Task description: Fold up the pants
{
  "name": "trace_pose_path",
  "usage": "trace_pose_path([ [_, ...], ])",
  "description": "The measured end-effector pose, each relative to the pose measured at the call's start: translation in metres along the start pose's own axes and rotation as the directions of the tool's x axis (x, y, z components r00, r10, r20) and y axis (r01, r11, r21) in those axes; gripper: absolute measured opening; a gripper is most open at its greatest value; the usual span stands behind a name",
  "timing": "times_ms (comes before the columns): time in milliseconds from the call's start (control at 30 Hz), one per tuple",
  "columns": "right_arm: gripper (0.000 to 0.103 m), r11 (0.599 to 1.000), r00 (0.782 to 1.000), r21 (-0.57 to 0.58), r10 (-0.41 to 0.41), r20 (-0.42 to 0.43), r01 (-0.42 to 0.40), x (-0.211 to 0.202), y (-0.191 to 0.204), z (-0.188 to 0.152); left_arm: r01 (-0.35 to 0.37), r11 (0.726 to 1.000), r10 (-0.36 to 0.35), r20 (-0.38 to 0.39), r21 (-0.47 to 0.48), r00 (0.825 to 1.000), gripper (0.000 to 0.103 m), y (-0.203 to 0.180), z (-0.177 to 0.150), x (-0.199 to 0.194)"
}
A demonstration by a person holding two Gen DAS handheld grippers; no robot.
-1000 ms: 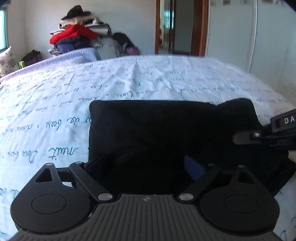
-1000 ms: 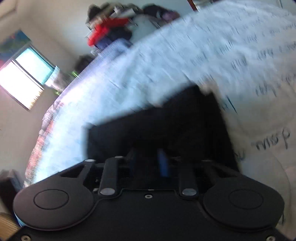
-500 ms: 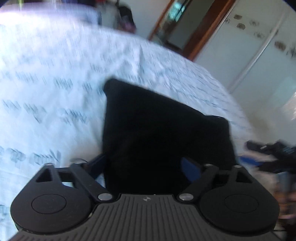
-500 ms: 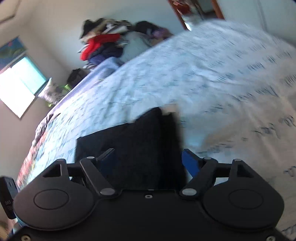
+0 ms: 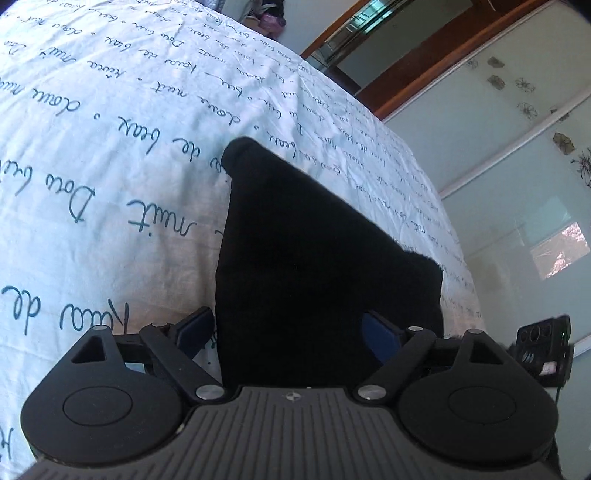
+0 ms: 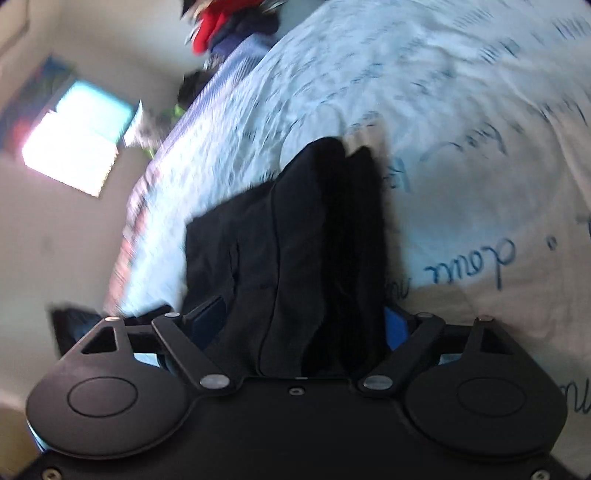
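1. Left gripper [image 5: 288,328]: jaws wide apart, having just closed a little; nothing gripped; the blue pads [image 5: 380,332] stand clear of the cloth on each side.
2. Pants [image 5: 314,258]: black, folded into a compact wedge; they lie flat on the bed directly ahead of the left gripper, the near edge running down between its fingers, the far corner pointing away toward the upper left of that view.
3. Right gripper [image 6: 303,325]: jaws spread wide, having just been opening; the pants [image 6: 295,240] lie between the fingers but the pads do not press on them; this view is blurred.
4. In the right view the pants show layered folds with a seam running lengthwise; the thick folded edge lies toward the right finger, the flatter panel toward the left.
5. Part of the right gripper [image 5: 543,343] shows at the right edge of the left view, beside the pants' near right corner.
6. Sheet [image 5: 110,166]: white, printed with rows of blue cursive script; it covers the bed and bears the pants.
7. Room, left view: a wooden door frame [image 5: 406,62] and pale sliding wardrobe doors [image 5: 517,166] with flower motifs beyond the bed.
8. Room, right view: a bright window [image 6: 74,147] on the left wall; a clothes pile [image 6: 221,26], red and dark, at the bed's far end.
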State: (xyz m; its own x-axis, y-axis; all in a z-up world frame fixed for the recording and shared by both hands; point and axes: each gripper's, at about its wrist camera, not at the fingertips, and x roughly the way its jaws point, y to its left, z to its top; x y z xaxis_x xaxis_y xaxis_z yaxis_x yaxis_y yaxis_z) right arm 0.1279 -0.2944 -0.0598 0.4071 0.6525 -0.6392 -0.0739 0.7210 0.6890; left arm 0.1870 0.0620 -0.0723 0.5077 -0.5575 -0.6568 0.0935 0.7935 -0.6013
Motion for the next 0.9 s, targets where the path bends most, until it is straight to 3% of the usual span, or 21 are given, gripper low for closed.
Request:
trace_pose_path([
  [100, 0.088, 1.000, 1.000, -0.015, -0.011, -0.010, 0.011, 0.003, 0.001, 0.004, -0.020, 0.999, 0.021, 0.042, -0.026, 0.999, 0.091, 0.009, 0.010, -0.012],
  [167, 0.088, 1.000, 1.000, 0.006, 0.013, -0.004, -0.013, 0.003, -0.004, 0.004, -0.037, 0.998, 0.037, -0.005, -0.040, 0.999, 0.091, 0.016, 0.012, -0.006],
  [267, 0.094, 0.997, 0.998, 0.050, 0.056, 0.019, -0.057, 0.004, -0.015, 0.000, -0.031, 0.999, 0.031, -0.025, 0.024, 0.999, 0.094, 0.011, 0.008, 0.003],
  [333, 0.095, 0.998, 0.999, 0.046, 0.041, 0.034, -0.042, 0.005, -0.012, -0.003, -0.068, 0.995, 0.069, -0.021, 0.069, 0.997, 0.095, 0.001, 0.004, 0.006],
  [367, 0.094, 1.000, 0.999, 0.028, 0.014, 0.041, -0.015, 0.005, -0.007, -0.004, -0.098, 0.990, 0.100, -0.014, 0.097, 0.995, 0.092, -0.006, 0.002, 0.008],
  [400, 0.077, 0.998, 0.998, -0.026, -0.050, 0.049, 0.052, 0.004, 0.001, -0.008, -0.135, 0.981, 0.137, -0.002, 0.136, 0.991, 0.081, -0.014, -0.001, 0.010],
  [433, 0.044, 0.985, 0.990, -0.104, -0.135, 0.045, 0.139, 0.006, 0.012, -0.011, -0.178, 0.966, 0.180, 0.009, 0.190, 0.984, 0.071, -0.024, -0.005, 0.013],
  [467, 0.043, 0.975, 0.986, -0.148, -0.159, 0.051, 0.165, 0.007, 0.019, -0.014, -0.239, 0.936, 0.239, 0.033, 0.259, 0.970, 0.051, -0.036, -0.010, 0.015],
  [533, 0.031, 0.970, 0.985, -0.174, -0.164, 0.056, 0.171, 0.008, 0.026, -0.014, -0.307, 0.888, 0.299, 0.078, 0.343, 0.951, 0.042, -0.053, -0.016, 0.016],
  [600, 0.030, 0.965, 0.982, -0.187, -0.177, 0.064, 0.186, 0.006, 0.029, -0.012, -0.357, 0.854, 0.337, 0.119, 0.380, 0.934, 0.023, -0.064, -0.018, 0.014],
  [667, 0.027, 0.961, 0.981, -0.201, -0.175, 0.081, 0.188, 0.001, 0.033, -0.010, -0.364, 0.843, 0.332, 0.148, 0.397, 0.932, 0.021, -0.075, -0.017, 0.004],
  [800, 0.025, 0.945, 0.975, -0.247, -0.195, 0.106, 0.216, -0.009, 0.044, -0.015, -0.401, 0.776, 0.370, 0.164, 0.486, 0.915, 0.021, -0.090, -0.026, 0.007],
  [867, 0.025, 0.930, 0.965, -0.257, -0.245, 0.095, 0.262, 0.000, 0.035, -0.023, -0.424, 0.767, 0.409, 0.141, 0.481, 0.901, 0.027, -0.079, -0.034, 0.027],
  [900, 0.027, 0.934, 0.965, -0.244, -0.247, 0.084, 0.260, 0.007, 0.027, -0.025, -0.445, 0.758, 0.400, 0.199, 0.477, 0.895, 0.033, -0.075, -0.041, 0.027],
])
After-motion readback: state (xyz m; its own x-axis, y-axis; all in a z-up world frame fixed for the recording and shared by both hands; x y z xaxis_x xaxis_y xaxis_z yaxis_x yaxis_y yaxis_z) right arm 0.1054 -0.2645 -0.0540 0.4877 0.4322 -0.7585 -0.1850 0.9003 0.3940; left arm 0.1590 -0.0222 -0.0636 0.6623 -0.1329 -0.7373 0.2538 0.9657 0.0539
